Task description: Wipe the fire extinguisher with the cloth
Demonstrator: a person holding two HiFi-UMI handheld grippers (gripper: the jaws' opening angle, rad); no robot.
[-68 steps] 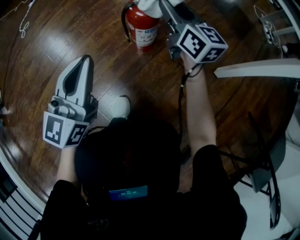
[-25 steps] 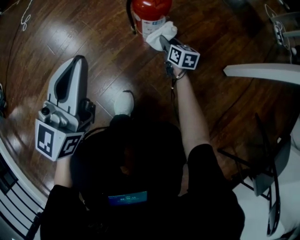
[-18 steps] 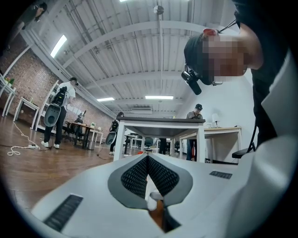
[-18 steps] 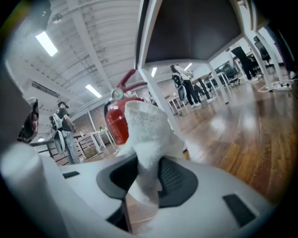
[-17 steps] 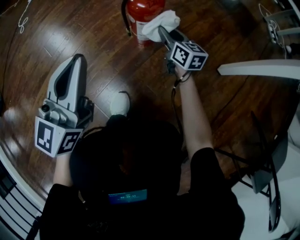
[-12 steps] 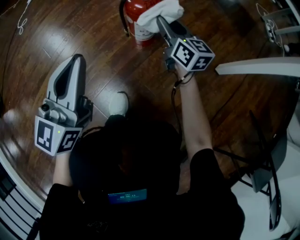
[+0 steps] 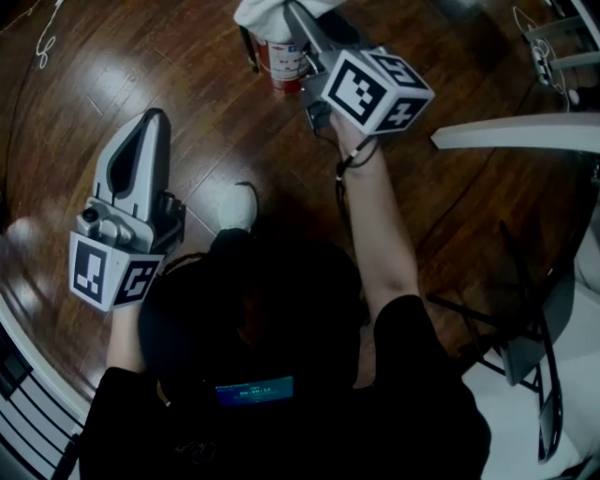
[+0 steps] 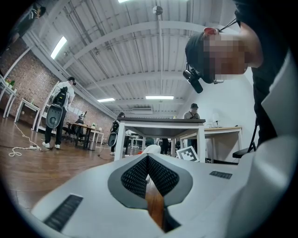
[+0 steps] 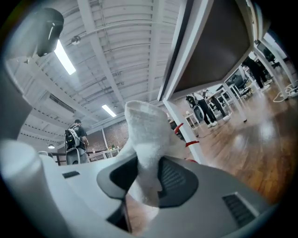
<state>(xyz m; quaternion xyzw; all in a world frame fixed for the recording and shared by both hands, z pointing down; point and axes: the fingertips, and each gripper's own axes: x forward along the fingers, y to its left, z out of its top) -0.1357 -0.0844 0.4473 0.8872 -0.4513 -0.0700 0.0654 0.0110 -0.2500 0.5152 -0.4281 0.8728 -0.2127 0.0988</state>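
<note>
The left tongs (image 7: 157,120) hung well to the left of the fire extinguisher (image 7: 281,66) and nearer the person than it, with nothing close to their tips. In the left gripper view their jaws were pressed together at the tip with nothing between them; only a sliver of wooden floor (image 7: 84,84) showed through the gap behind. They looked parked out of the way, probably because this wipe called for one tool only.

A white shoe (image 7: 240,206) stood on the floor nearer the person than the extinguisher and slightly to its left, so the person was close enough to reach over it.

The extinguisher itself stood upright on the floor at the far edge of the head view. Its red body and pale label showed, with a black hose (image 7: 248,47) down its left side. Its top was hidden under the cloth (image 7: 265,13).

The right tongs (image 7: 292,13) reached over the extinguisher from its right, pinching the white cloth between their jaws. In the right gripper view a fold of cloth stood up past the tips and a tail hung behind them. Gripped at its middle like this, the cloth offered a soft bunch for rubbing. It seemed to lie at the upper part of the extinguisher, though contact could not be confirmed.

Well to the right of the extinguisher ran the white edge of a table (image 7: 516,137).
</note>
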